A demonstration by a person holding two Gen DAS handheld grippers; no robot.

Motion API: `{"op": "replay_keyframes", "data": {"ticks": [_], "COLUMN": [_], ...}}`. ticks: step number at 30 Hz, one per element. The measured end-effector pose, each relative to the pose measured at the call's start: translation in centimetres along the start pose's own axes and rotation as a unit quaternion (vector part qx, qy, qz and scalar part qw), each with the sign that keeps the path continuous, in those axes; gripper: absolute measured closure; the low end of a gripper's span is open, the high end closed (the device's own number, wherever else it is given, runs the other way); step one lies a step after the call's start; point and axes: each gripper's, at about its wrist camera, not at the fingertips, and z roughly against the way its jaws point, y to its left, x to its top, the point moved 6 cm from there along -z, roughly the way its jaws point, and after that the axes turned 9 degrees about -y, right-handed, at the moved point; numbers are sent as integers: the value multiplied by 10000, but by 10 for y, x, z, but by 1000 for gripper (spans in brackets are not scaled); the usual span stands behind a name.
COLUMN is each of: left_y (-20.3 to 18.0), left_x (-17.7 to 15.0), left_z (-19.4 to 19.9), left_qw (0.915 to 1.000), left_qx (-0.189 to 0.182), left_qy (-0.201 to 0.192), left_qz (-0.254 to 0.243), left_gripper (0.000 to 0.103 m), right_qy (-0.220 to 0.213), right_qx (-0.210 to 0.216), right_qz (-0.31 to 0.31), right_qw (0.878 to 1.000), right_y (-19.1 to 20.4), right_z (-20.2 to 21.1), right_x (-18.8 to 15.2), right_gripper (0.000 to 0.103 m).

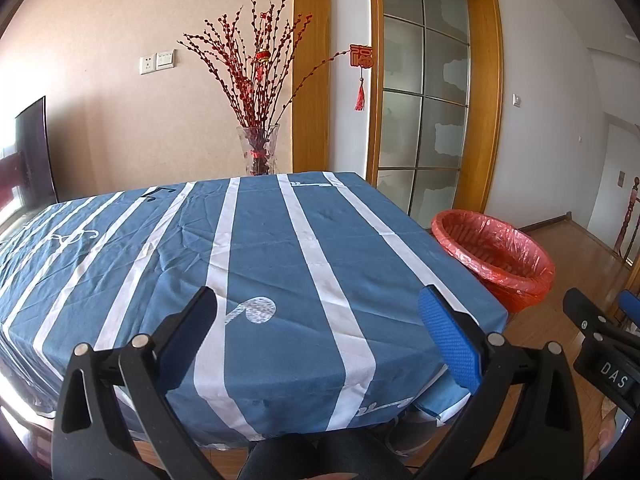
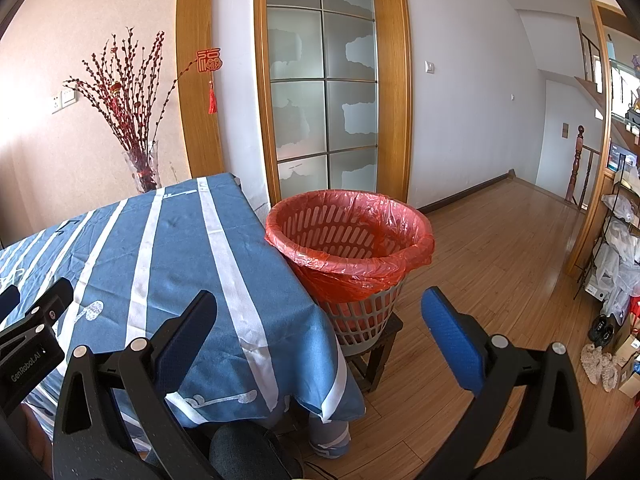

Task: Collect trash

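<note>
Left gripper and right gripper are held wide apart, empty; red-lined slotted plastic basket is seen at twelve o'clock of the right gripper.

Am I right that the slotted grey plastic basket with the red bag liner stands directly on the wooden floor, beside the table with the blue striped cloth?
Not quite: the slotted grey plastic basket with the red bag liner stands on a small dark wooden stool, not on the wooden floor. It is indeed beside the table with the blue striped cloth, as the right wrist view shows.
</note>
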Motion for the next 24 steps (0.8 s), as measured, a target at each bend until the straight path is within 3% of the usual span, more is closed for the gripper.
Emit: {"op": "replay_keyframes", "data": {"ticks": [24], "left_y": [-1], "left_x": [-1], "left_z": [0], "left_qw": [10000], "left_qx": [-11], "left_qy": [18], "left_qz": [3], "left_gripper": [4], "right_qy": [4], "right_qx": [2], "right_qz": [0], "right_qw": [10000], "right_y": [0], "right_z": [0], "right_x": [1], "right_gripper": [2]}}
